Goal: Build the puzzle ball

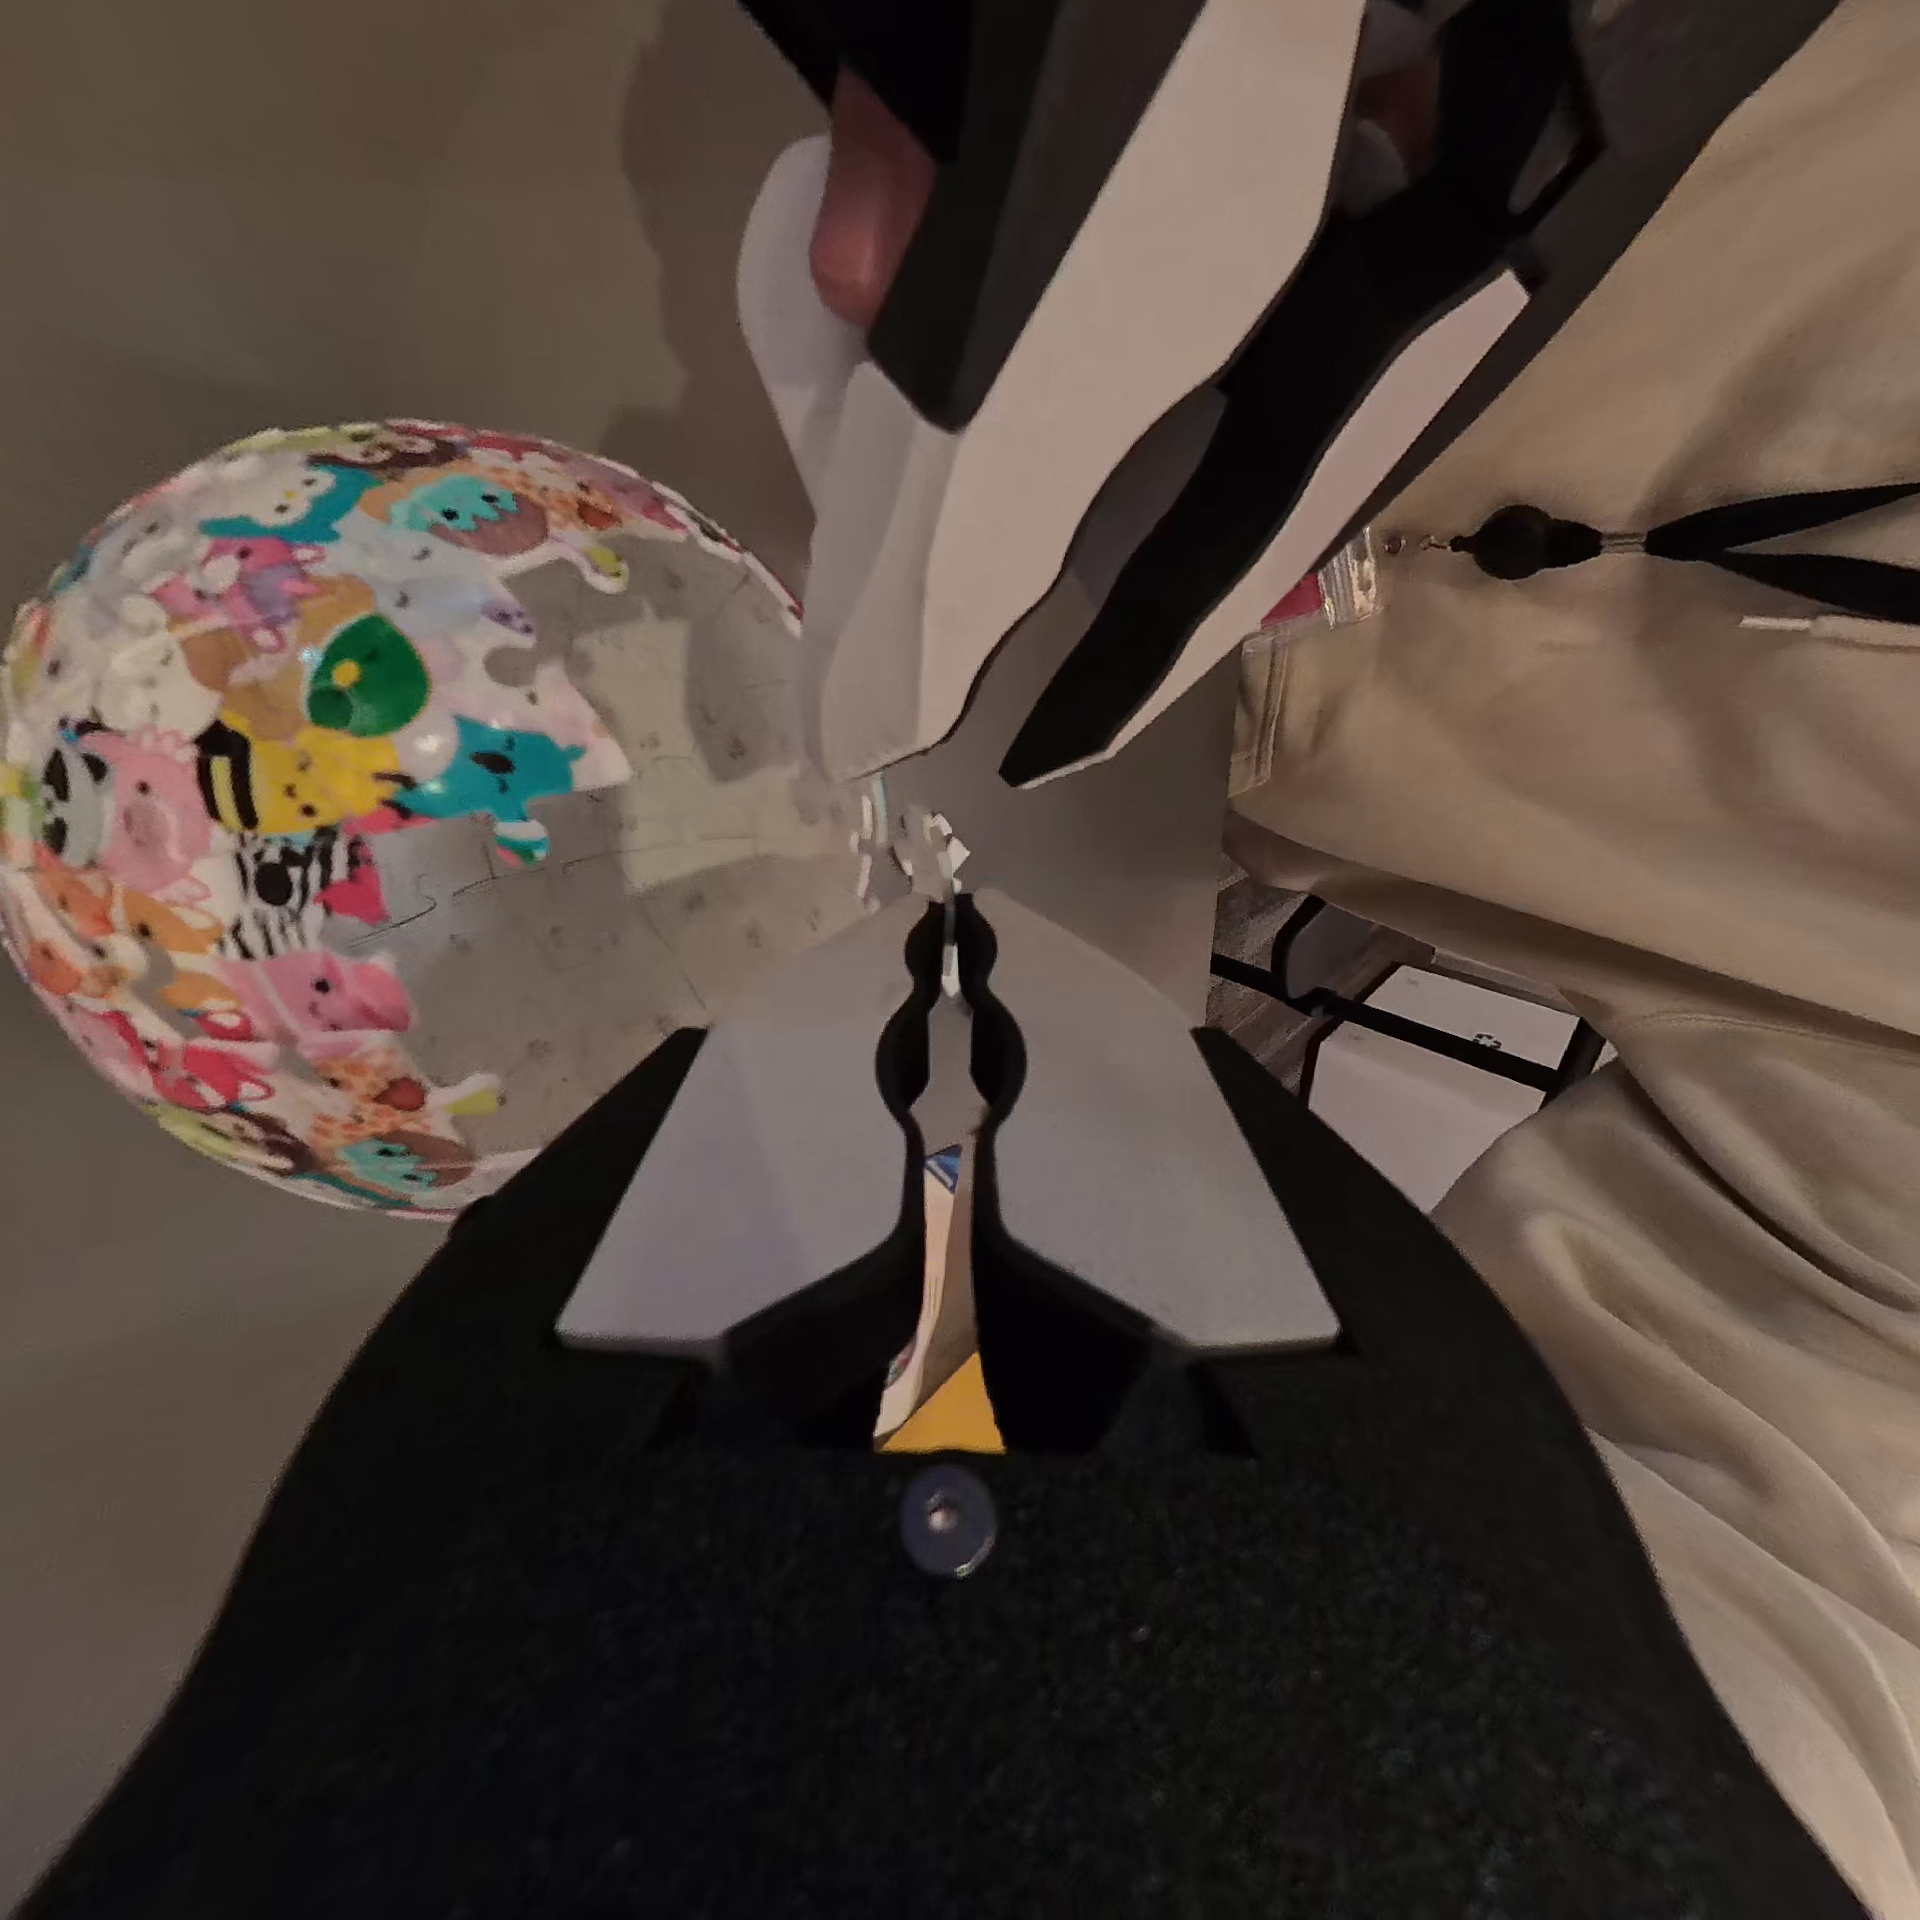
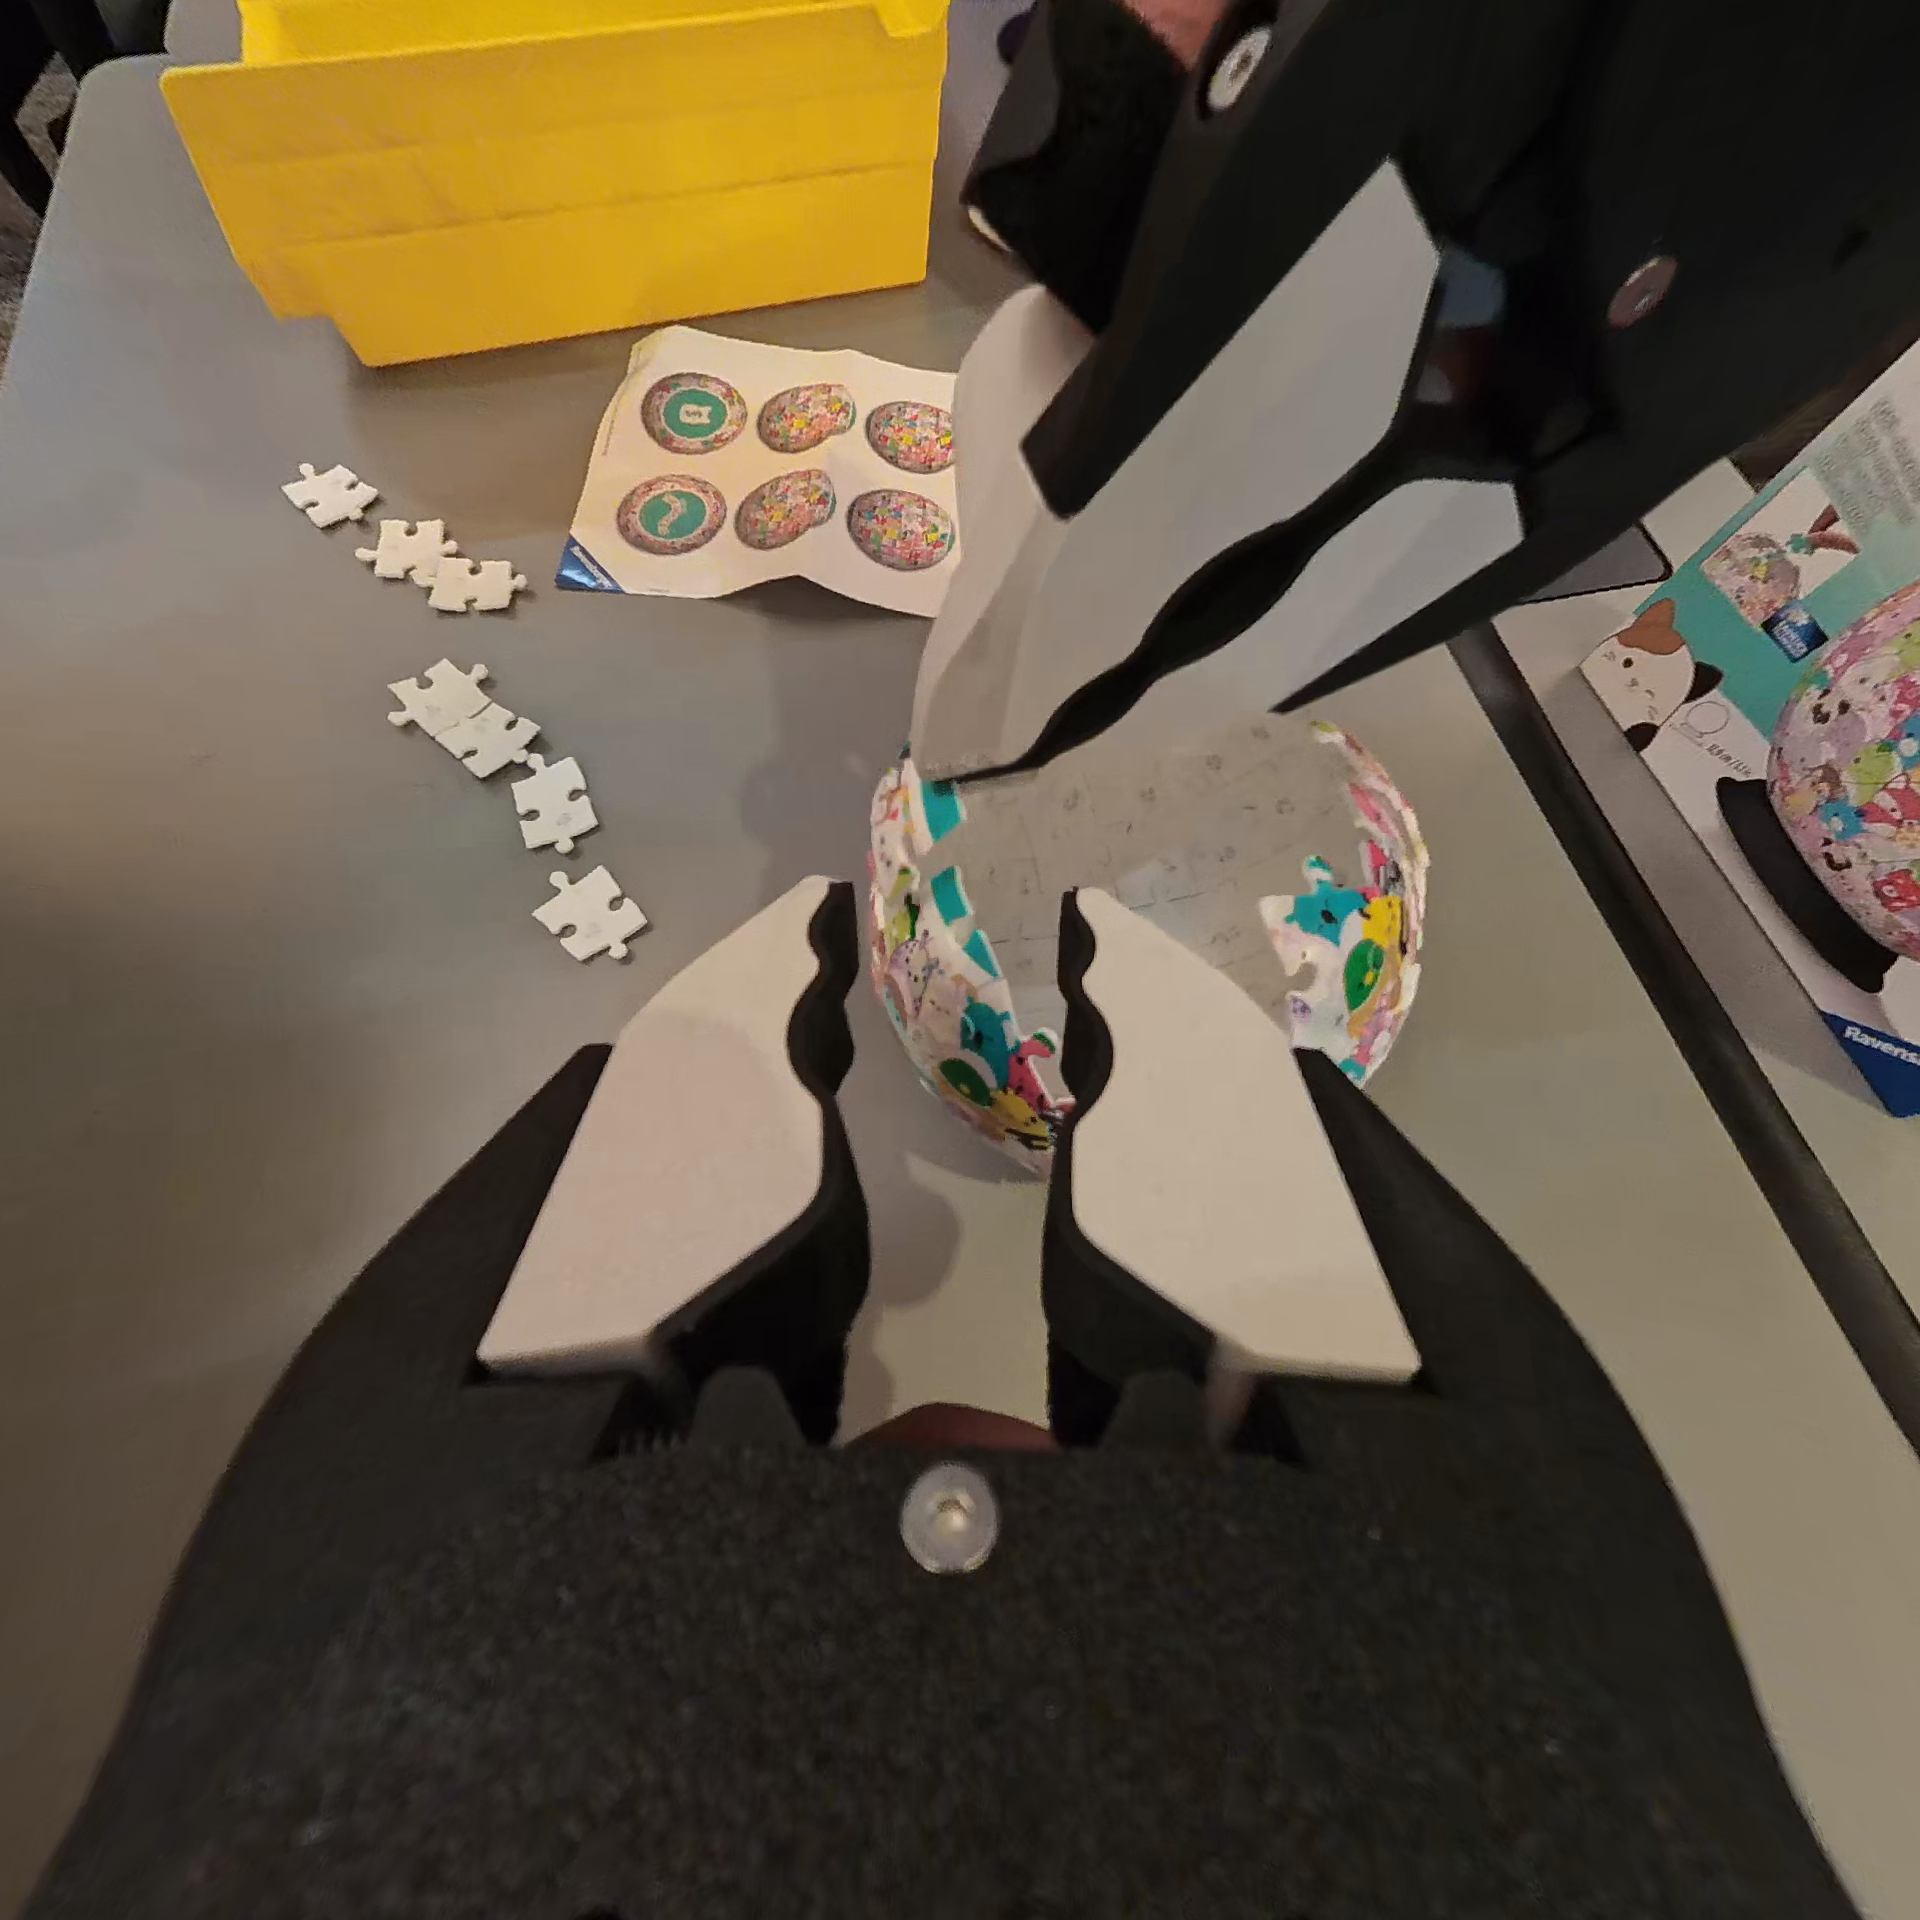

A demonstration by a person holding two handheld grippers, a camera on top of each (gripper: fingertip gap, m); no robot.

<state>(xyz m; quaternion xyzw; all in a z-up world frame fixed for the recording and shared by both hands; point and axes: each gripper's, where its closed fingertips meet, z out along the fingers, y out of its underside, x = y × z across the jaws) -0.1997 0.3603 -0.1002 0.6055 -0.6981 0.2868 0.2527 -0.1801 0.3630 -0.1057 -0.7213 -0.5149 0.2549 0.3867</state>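
Yellow bin (image 2: 561,177) behind leaflet (image 2: 769,473) | loose pieces (image 2: 488,727) left of puzzle ball (image 2: 1143,904) | left gripper (image 1: 951,935) jaws clamped on piece (image 1: 930,847) | right gripper (image 2: 956,914) jaws apart

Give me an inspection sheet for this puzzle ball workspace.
Surface: grey table, flat.
Job's things: puzzle ball partly built, open on top; seven loose pieces face down to its left; instruction sheet behind.
Clutter: yellow bin at the far edge.
Grippers: left hand-held gripper shut on a puzzle piece at the ball's rim; right hand-held gripper open above the ball.
Cables: nothing seen.
Surroundings: puzzle box on a neighbouring table; person's cream top with lanyard.
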